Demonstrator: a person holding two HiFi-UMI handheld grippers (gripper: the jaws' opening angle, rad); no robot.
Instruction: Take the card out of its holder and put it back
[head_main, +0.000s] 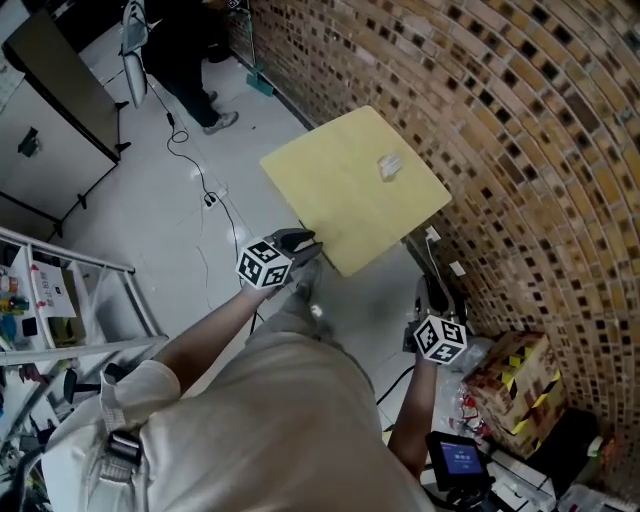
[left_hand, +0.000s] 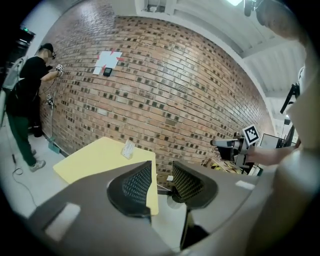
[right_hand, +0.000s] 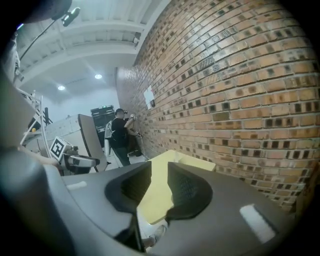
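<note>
near the table (head_main: 335, 200), fingers (left_hand: 136, 183) apart, empty

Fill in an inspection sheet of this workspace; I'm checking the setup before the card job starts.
Surface: yellow table beside the brick wall.
Job's things: clear card holder on the table; card too small to tell.
Clutter: cardboard box near the person's right side; shelf rack on their left.
Grippers: left gripper and right gripper both open, empty, short of the table.
Cables: black cable trailing across the floor.
Surroundings: another person standing at the wall.
</note>
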